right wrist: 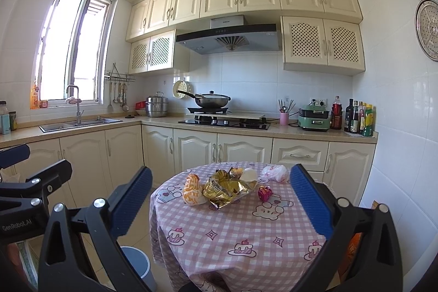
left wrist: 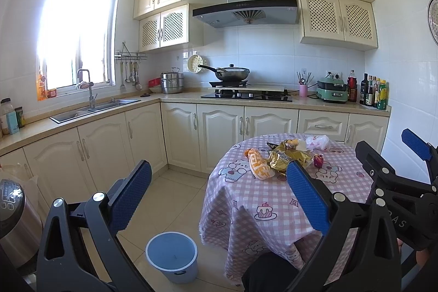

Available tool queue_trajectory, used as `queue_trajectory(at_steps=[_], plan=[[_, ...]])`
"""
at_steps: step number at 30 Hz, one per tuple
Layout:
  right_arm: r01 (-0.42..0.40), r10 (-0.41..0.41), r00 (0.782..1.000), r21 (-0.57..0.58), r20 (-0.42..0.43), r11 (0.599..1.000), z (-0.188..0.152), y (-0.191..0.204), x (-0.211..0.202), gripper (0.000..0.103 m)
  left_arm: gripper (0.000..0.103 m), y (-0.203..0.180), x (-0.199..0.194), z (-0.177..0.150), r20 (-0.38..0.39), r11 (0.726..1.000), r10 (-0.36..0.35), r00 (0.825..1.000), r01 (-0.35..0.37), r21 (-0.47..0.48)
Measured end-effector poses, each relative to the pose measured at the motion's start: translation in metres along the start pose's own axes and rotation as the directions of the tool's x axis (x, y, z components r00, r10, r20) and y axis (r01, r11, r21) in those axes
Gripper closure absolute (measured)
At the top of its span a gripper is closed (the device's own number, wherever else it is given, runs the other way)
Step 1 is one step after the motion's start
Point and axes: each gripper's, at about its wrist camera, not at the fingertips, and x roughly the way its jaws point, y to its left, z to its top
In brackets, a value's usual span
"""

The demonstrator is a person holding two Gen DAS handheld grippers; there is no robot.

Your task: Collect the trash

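Both grippers, left [left wrist: 219,182] & right [right wrist: 221,196], held back from the table [right wrist: 246,237], fingers spread wide, nothing gripped; approach stance, judged pre-pick. Trash sits clustered at table's far side: gold wrapper [right wrist: 227,188] centre, orange bag [right wrist: 193,189] touching its left, red packet [right wrist: 264,193] just right. Bucket [left wrist: 172,256] on floor left of table, likely placed there as the drop point

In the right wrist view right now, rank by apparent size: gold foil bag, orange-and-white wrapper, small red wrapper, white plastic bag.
1. gold foil bag
2. orange-and-white wrapper
3. white plastic bag, which lies farther away, so its rank is unsure
4. small red wrapper
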Motion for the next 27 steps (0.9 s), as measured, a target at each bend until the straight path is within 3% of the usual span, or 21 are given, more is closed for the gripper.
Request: queue_trajectory(at_steps=[13, 18, 27], plan=[[-0.007, 0.009, 0.998, 0.026, -0.056, 1.0, 0.004, -0.003, 0.035, 0.005, 0.007, -0.003, 0.027, 0.01, -0.05, 1.0, 0.021, 0.999, -0.021, 0.01], [-0.063, 0.067, 0.995, 0.055, -0.072, 0.997, 0.011, -0.011, 0.053, 0.005, 0.007, -0.005, 0.042, 0.017, -0.072, 1.0, 0.024, 0.997, -0.023, 0.012], [0.028, -0.013, 0.984, 0.079, -0.177, 0.997, 0.003, -0.037, 0.106, 0.005, 0.007, -0.019, 0.095, 0.021, -0.181, 0.999, -0.021, 0.983, 0.027, 0.028]])
